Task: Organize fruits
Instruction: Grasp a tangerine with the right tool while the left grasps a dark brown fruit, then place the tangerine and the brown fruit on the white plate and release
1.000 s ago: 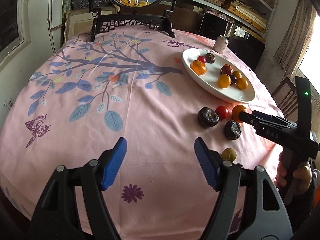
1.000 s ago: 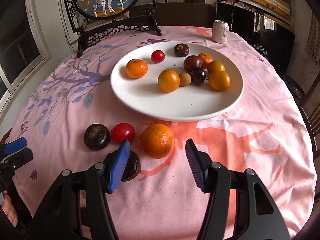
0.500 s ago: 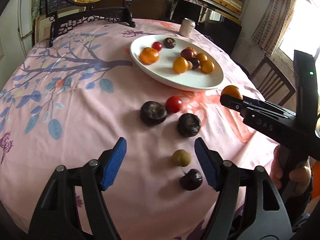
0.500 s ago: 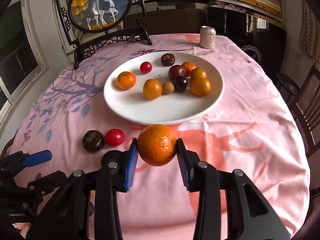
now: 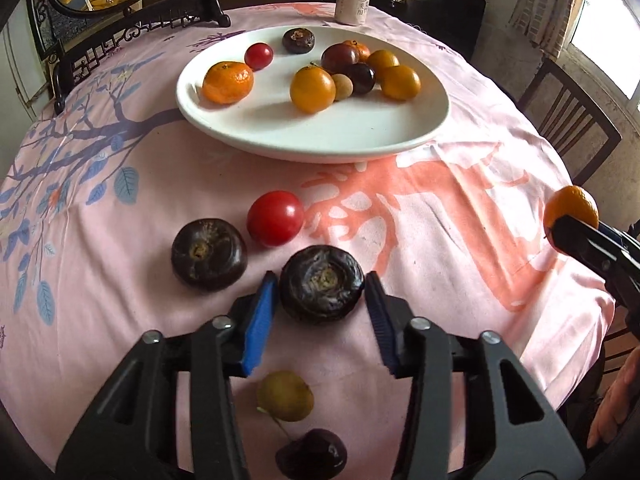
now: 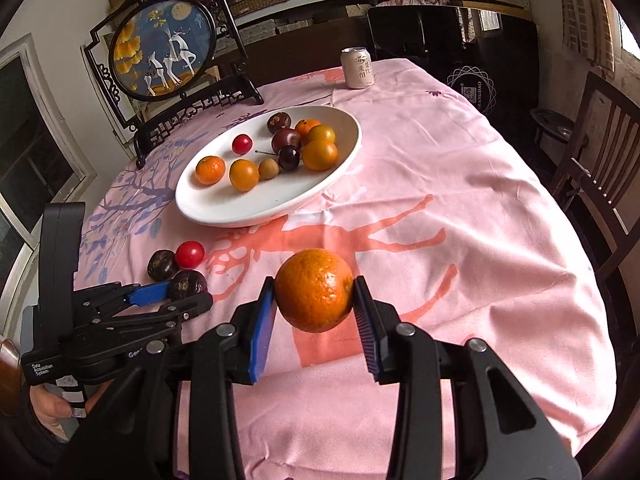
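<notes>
My right gripper point(image 6: 314, 306) is shut on an orange point(image 6: 314, 289) and holds it above the pink cloth, in front of the white plate point(image 6: 320, 188). The orange also shows at the right edge of the left wrist view point(image 5: 571, 210). My left gripper point(image 5: 321, 307) is open, its jaws on either side of a dark wrinkled fruit point(image 5: 322, 289) on the cloth, close to touching it. A second dark fruit point(image 5: 209, 253) and a red fruit point(image 5: 275, 218) lie just beyond. The plate point(image 5: 360, 136) holds several oranges and dark fruits.
A small yellow-brown fruit point(image 5: 285, 395) and a dark cherry point(image 5: 311, 454) lie under my left gripper near the table's front edge. A drink can point(image 6: 357, 68) and a framed deer screen point(image 6: 164, 54) stand at the back. Wooden chairs point(image 6: 600, 184) stand at the right.
My left gripper has moved forward and narrowed around the dark wrinkled fruit. My right gripper has lifted the orange higher and swung right, away from the plate.
</notes>
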`<state>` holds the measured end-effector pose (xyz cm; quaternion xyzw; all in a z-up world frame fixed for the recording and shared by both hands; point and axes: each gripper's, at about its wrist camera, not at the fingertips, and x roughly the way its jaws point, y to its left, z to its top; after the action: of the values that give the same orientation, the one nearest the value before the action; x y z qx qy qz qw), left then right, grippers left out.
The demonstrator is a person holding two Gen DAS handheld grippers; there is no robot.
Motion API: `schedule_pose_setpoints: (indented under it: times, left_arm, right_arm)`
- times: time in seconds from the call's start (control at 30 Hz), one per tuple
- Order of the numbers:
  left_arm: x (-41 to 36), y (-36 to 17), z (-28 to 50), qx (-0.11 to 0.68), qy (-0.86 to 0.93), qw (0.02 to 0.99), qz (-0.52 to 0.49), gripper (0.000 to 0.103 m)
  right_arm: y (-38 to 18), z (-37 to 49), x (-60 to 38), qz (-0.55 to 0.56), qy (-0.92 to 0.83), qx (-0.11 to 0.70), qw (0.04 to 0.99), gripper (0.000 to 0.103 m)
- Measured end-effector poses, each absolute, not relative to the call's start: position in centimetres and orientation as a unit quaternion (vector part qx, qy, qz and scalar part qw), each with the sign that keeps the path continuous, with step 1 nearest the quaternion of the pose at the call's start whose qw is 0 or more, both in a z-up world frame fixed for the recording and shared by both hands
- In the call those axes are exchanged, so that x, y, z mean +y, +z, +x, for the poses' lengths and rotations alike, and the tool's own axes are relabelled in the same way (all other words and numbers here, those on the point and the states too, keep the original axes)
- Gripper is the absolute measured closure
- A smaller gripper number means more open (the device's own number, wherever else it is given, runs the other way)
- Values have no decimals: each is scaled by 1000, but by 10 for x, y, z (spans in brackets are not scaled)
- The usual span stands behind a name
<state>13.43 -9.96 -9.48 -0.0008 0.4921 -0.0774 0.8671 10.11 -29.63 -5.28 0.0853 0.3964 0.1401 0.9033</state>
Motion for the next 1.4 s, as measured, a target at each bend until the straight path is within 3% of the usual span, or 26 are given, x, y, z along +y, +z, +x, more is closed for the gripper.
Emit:
schedule_pose_setpoints:
  times: [0.83, 1.17, 1.4]
  left_arm:
    - [-42, -41, 88, 435, -95, 893, -63, 63]
    - [-38, 2, 227, 448, -81, 889, -43, 63]
    - [-65, -29, 324, 484, -55, 872, -33, 63]
  right_arm:
    - [-46, 100, -231, 32, 181, 404, 896, 64]
    - [-30, 202, -220, 5, 178, 411, 894, 64]
    - [-45, 281, -219, -18, 129, 394, 910, 64]
